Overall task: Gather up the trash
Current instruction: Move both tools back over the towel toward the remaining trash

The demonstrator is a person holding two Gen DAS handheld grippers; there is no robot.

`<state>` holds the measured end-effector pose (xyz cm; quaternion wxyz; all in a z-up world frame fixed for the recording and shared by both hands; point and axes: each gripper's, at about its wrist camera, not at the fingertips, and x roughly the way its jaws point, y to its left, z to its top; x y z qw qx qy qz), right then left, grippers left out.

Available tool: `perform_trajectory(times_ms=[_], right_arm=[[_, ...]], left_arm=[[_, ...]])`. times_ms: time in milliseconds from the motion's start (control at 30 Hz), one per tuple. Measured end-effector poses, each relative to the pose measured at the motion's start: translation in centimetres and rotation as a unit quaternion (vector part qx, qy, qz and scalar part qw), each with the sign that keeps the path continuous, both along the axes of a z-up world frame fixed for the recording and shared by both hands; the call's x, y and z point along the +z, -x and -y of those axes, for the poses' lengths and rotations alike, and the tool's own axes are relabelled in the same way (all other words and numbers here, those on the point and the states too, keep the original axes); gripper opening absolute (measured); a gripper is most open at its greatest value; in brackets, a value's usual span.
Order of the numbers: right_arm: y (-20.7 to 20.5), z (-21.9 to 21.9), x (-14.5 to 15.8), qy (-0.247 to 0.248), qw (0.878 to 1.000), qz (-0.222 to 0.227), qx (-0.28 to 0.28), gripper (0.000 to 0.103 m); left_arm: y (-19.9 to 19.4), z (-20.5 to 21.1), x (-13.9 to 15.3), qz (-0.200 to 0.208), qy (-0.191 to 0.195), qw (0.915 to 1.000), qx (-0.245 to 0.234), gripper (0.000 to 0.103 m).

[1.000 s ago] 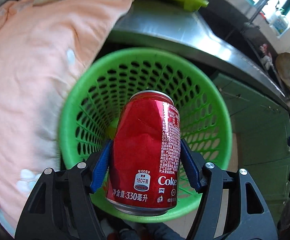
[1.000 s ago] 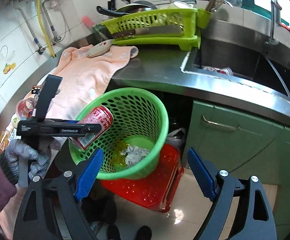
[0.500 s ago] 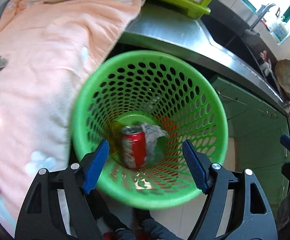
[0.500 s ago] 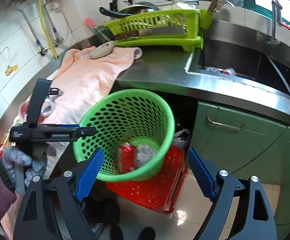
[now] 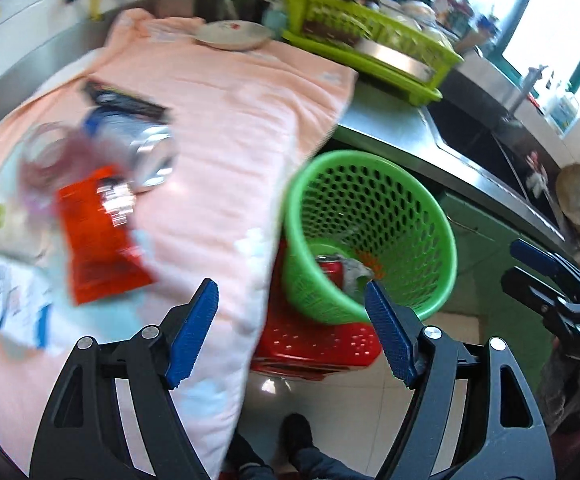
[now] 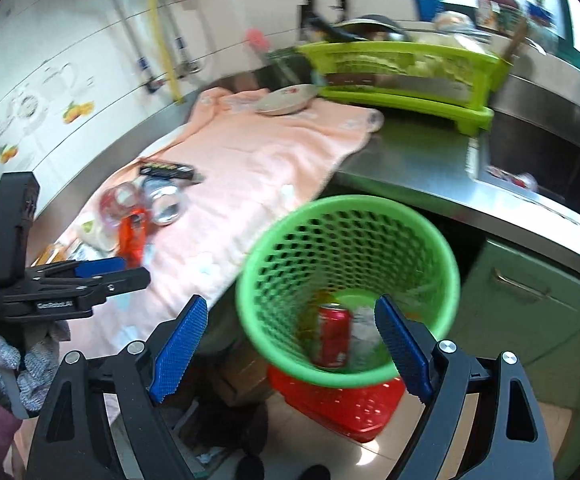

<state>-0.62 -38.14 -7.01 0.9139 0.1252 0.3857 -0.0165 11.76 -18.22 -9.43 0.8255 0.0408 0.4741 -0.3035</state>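
a red soda can stands inside a green mesh basket on the floor, beside crumpled paper. the left gripper and right gripper both have their blue jaws spread wide with nothing between them. on the peach towel over the counter lie an orange wrapper and a glass jar.

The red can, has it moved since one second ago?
Yes. The red can left the left gripper, now open and empty, and stands at the bottom of the green basket.
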Motion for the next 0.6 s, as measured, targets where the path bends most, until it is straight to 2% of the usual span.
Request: perform_trajectory(times_ms=[300,467,600], right_arm=[[-4.0,-7.9,0.0,-0.005,0.995,0.000,0.096,0.083],[-6.4,-12.5,-0.3,0.003,0.989,-0.003,0.147,0.083],[-8.4,-15.3,-0.7,0.005,0.986,-0.010,0.167,0.083]], left_arm=[[0.7,-10.6,1.6,0.022,-0.001,0.9962,0.085,0.075],[0.7,-16.7,1.7,0.023,-0.002,0.9894,0.143,0.075],[0.8,-19.9,1.5,0.022,0.002,0.9846,0.173,0.075]])
